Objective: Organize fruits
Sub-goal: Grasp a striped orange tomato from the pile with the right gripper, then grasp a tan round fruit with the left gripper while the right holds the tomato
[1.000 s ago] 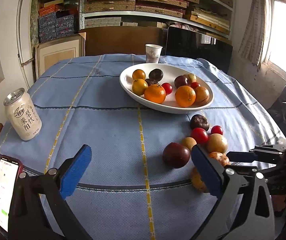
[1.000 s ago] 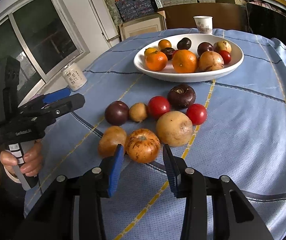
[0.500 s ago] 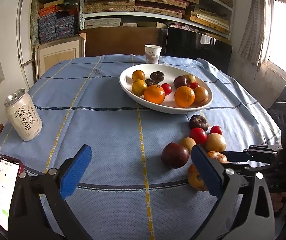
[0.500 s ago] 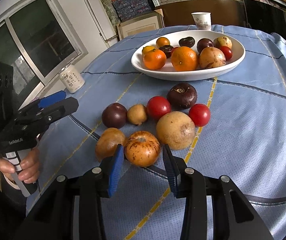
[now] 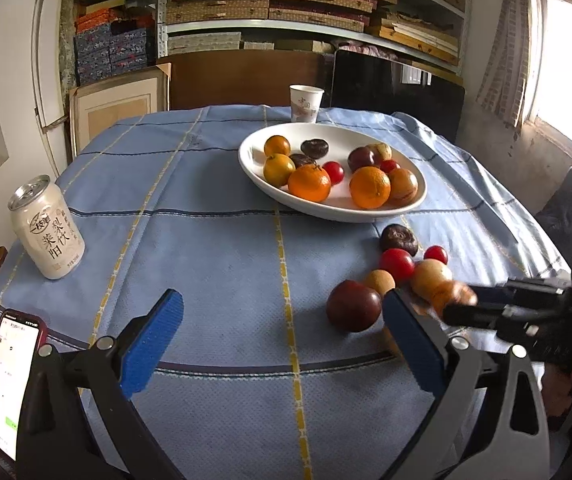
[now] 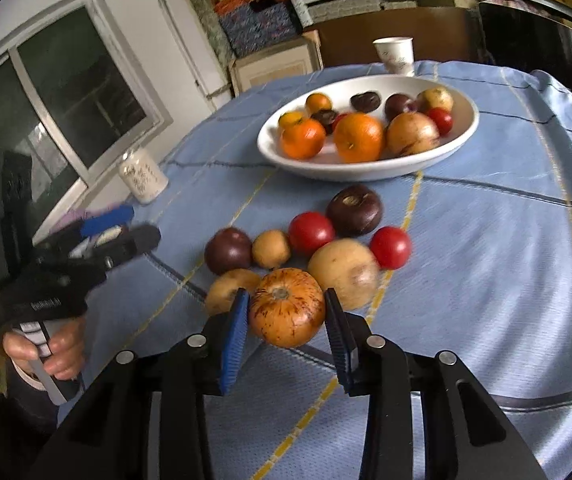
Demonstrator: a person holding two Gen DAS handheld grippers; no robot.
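Eight loose fruits sit in a cluster near the right front edge of the worktop [image 5: 214, 248], just in front of the white bowl [image 6: 461, 136], which already holds about ten.

Key relation: the speckled orange fruit [image 6: 286, 307] is the front-most of the cluster and lies dead centre between the pads of the right claw [image 6: 286, 330], stem end up. It's roughly round, so no long axis to align to. Right hand is clearly the nearer one; the left is parked well off to the side.

Right claw: narrow and closing, fruit between the pads. Left pad looks to be at the skin, right pad at or just off it; motion blur, so can't confirm full contact. Fruit appears to rest on the cloth.

Left claw [image 5: 282, 336]: wide, nothing in it, hovering over bare cloth at the front edge. The dark purple fruit [image 5: 353, 306] lies just beyond its right pad.

Neighbours are tight: a tan fruit [image 6: 232, 290] touches or nearly touches the left pad's outer side, and a larger tan fruit [image 6: 343, 272] sits just behind the right pad. Judgement: a straight lift is needed, since any sideways drag could roll these two.

Bowl lies straight ahead of the right claw, past the tomatoes [image 6: 310, 232] and the dark brown fruit [image 6: 354, 210].
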